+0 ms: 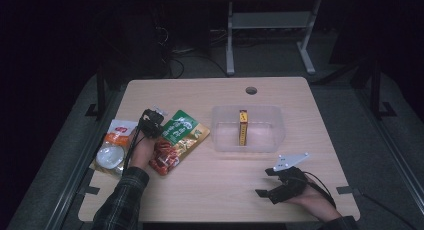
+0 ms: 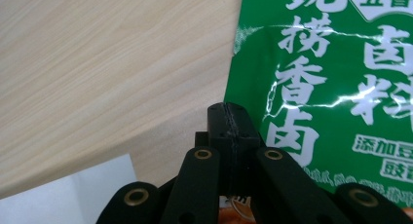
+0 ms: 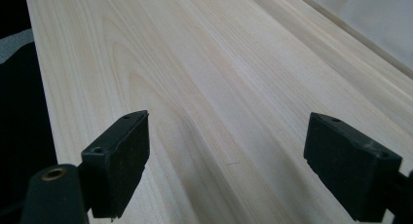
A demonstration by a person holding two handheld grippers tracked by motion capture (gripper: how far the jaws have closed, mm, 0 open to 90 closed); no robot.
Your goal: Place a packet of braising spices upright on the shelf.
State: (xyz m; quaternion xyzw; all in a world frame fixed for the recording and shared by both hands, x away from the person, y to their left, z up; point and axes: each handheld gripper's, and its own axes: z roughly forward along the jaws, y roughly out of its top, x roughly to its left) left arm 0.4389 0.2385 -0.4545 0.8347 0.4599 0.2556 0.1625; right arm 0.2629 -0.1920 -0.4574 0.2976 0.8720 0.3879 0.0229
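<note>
Resting at the left side of the wooden bench (image 1: 220,185), the left hand-held gripper (image 1: 150,121) has its jaws pressed fully together. In the left gripper view the two black jaws meet in a thin seam just at the left edge of the green packet (image 2: 336,87); whether any of the packet's edge is pinched between them cannot be told from these pictures. The green packet (image 1: 184,129) lies flat on the bench, its lower part showing red and orange print, and it sits just right of the left hand-held gripper. To the left of that hand lies another packet (image 1: 114,146), orange and white, near the bench's left edge.

Right of the green packet stands a clear plastic box (image 1: 220,140), with a narrow yellow-and-brown stick-shaped item (image 1: 243,127) lying inside it.

Near the front right of the bench, the right hand-held gripper (image 1: 265,182) is held by the person's right hand, well apart from the box and the packets. Its jaws stand wide apart, and the right gripper view shows only bare bench wood (image 3: 219,87) between them.
</note>
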